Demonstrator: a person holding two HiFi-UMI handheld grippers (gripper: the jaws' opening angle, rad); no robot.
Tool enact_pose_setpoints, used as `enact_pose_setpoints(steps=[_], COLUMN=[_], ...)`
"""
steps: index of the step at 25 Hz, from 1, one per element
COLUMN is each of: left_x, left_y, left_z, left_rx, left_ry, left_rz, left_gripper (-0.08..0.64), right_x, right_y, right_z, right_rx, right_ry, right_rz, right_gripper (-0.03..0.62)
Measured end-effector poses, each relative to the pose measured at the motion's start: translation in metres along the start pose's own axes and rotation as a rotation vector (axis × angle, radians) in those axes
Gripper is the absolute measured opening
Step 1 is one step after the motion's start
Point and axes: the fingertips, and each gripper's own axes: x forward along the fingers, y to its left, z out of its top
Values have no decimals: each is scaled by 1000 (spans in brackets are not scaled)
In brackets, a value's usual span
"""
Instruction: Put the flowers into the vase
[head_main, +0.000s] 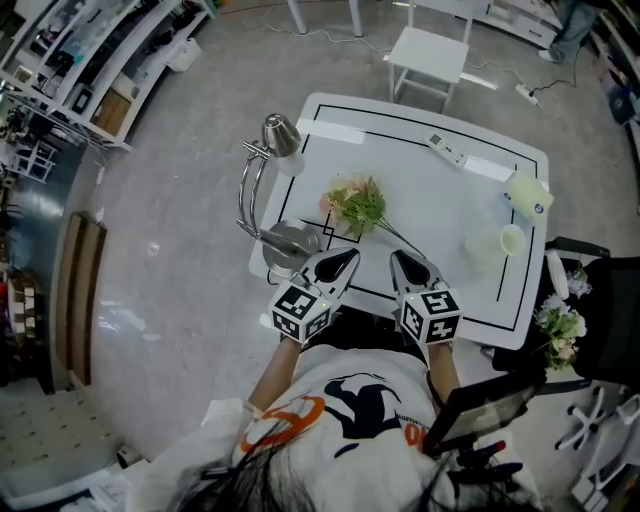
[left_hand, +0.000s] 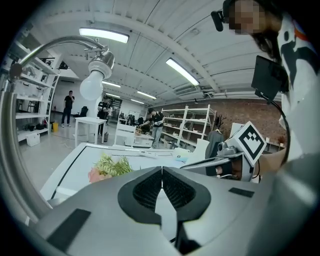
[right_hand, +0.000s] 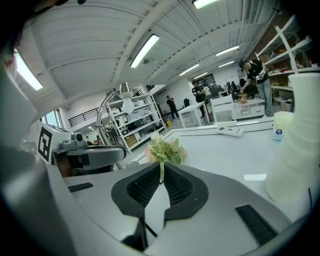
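Left gripper (left_hand: 161, 172): I read its jaws pressed together, with nothing between them.
Right gripper (right_hand: 161, 171): jaws together as well. A thin green stem lines up with the slit at the tips; I cannot tell whether it is nipped.
Flowers (head_main: 355, 205): pink blooms, green foliage, a long thin stem. The bunch lies at centre frame on the white table (head_main: 430, 190), just beyond both gripper tips.
Vase (head_main: 492, 245): pale and translucent, right of centre on the table, apart from the bunch.
Head view only: a second bunch (head_main: 560, 325) off the table, at the right edge.
Right gripper view only: the vase's ribbed wall, tall at the right edge.
Left gripper view only: the lamp (left_hand: 97, 75) bulb, seen from below at upper left.
Count: two grippers, two bunches, one vase, one lamp.
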Motion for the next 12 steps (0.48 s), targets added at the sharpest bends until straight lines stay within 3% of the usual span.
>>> enact_pose_setpoints(steps=[6,8,12], left_x=[5,5,7], left_y=[20,27,39], left_z=[12,13,13], left_rx=[28,31,33], left_ry=[3,6,12], left_rz=[-49,-65,-94], left_gripper=[9,9,9], right_x=[29,43,75], right_y=[-12,-12,-7], right_z=[24,24,16], right_rx=[-118,-133,-213], right_ry=[2,43,141], right_rz=[-58,-50,-26], right_gripper=[32,109,186])
